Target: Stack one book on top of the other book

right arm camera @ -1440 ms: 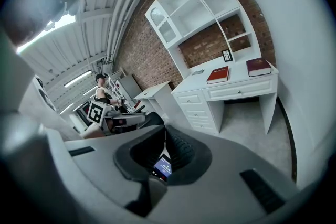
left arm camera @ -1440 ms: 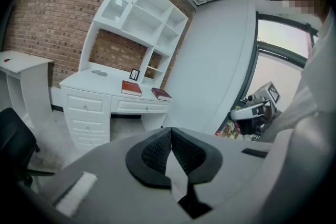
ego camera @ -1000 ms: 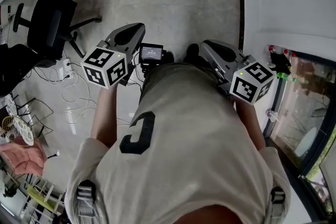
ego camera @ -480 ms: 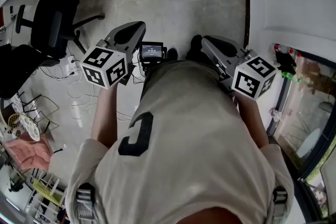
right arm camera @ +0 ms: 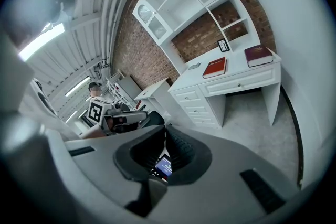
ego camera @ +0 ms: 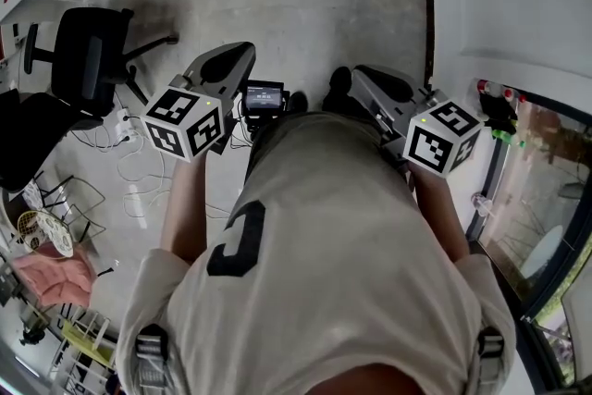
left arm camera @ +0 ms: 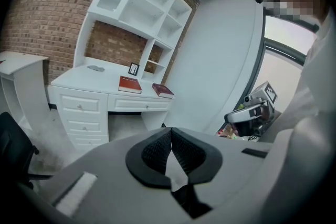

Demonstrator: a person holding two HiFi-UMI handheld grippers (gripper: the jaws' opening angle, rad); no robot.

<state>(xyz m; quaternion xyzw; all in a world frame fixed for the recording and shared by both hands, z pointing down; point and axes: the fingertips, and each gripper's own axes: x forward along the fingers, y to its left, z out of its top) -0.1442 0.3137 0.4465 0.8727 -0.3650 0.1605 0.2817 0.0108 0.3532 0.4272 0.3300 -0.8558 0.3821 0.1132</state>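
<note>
The left claw (left arm camera: 170, 134) has its two dark ribbed pads pressed together at the tips, with nothing between them; only a narrow wedge of pale floor shows below the point where they meet. The right claw (right arm camera: 164, 132) is likewise closed and empty, and through the small gap under its tips a lit little screen (right arm camera: 163, 166) shows. In the head view both are held out in front of the person's pale shirt (ego camera: 324, 254), the left claw (ego camera: 239, 51) and the right claw (ego camera: 359, 77) near each other over the grey floor (ego camera: 314, 5), with the screen (ego camera: 265, 93) between them. The two books lie well ahead of both claws on a white desk (left arm camera: 79, 78), apart from each other and not stacked. Seen along the left claw, the red book (left arm camera: 129, 84) lies flat beyond and left of its tips, and the darker book (left arm camera: 163, 91) lies just right of that, almost straight ahead. Seen along the right claw, the red book (right arm camera: 214, 67) is ahead and to the right, and the darker book (right arm camera: 258, 55) is further right at the end of the desk (right arm camera: 236, 78). A small picture frame (left arm camera: 133, 68) stands behind the red book under white shelves (left arm camera: 142, 13). A black office chair (ego camera: 88, 46) stands well off to the left claw's outer side.
</note>
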